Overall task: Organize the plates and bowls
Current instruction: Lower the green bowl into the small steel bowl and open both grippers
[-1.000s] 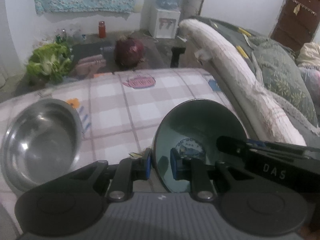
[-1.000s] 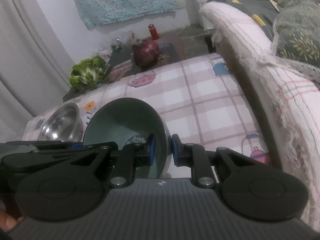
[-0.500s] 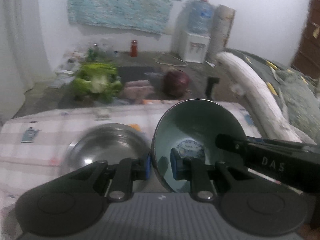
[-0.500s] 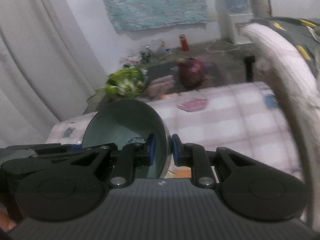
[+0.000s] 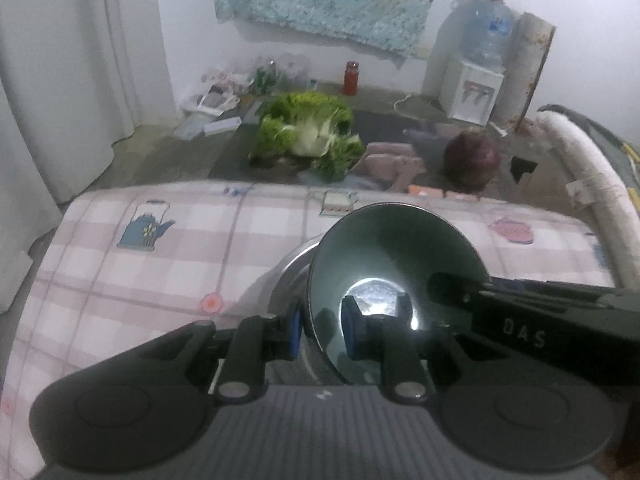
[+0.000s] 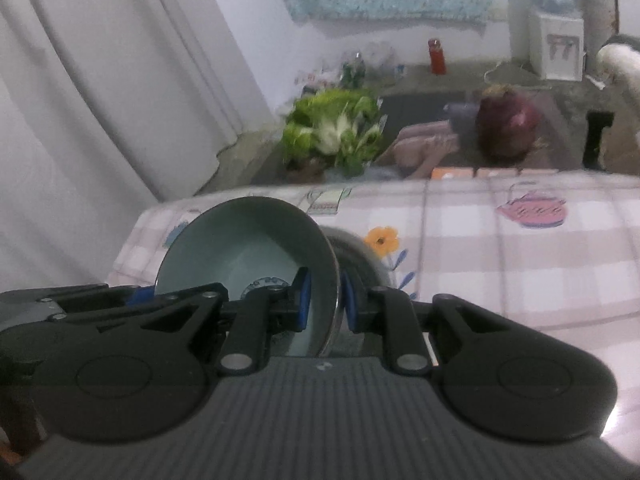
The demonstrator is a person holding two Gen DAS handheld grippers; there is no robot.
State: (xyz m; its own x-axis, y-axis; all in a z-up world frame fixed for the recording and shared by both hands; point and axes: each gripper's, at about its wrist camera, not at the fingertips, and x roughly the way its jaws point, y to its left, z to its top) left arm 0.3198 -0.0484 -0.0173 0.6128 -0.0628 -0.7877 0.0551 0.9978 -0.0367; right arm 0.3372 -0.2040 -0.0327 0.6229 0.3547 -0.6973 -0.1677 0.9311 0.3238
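Over the checked tablecloth (image 5: pixel 160 264), my left gripper (image 5: pixel 320 330) and right gripper (image 6: pixel 324 300) both pinch the green bowl (image 5: pixel 392 256) above the steel bowl (image 5: pixel 292 276).

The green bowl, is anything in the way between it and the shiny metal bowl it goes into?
Nothing visible is. The green bowl, pinched at opposite rims by the left gripper and the right gripper, hangs tilted right over the metal bowl on the checked tablecloth; no object shows between them.
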